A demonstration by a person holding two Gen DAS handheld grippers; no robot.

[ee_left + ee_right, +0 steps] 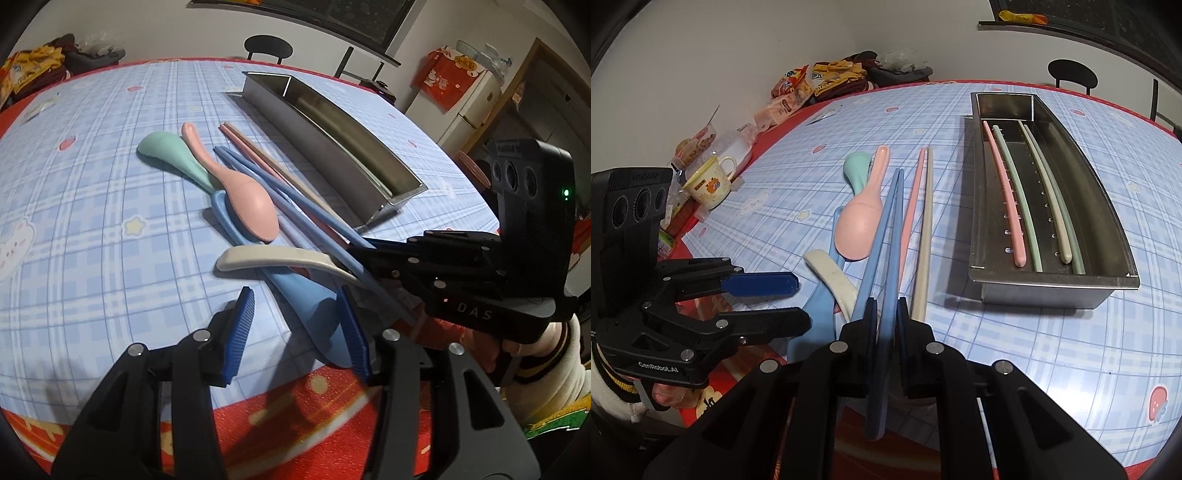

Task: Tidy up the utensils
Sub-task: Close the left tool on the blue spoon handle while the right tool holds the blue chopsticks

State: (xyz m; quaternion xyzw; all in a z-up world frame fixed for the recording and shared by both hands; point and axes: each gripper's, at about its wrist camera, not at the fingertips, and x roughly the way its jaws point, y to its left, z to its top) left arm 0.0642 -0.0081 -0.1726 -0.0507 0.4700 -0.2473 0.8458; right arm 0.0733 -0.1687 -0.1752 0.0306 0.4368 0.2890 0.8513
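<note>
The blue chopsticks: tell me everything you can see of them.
The blue chopsticks are a pair of long, slim matte sticks, plastic by their look, lying close together side by side. The right gripper is shut on them near one end, which juts back past the jaws. They slant over the checked tablecloth, far ends resting beside the pink spoon and the pink and beige chopsticks, outside the metal tray.

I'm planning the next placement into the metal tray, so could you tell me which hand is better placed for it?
Right. The right gripper has its jaws shut on the blue chopsticks, beside the metal tray; the left gripper is open and empty.
</note>
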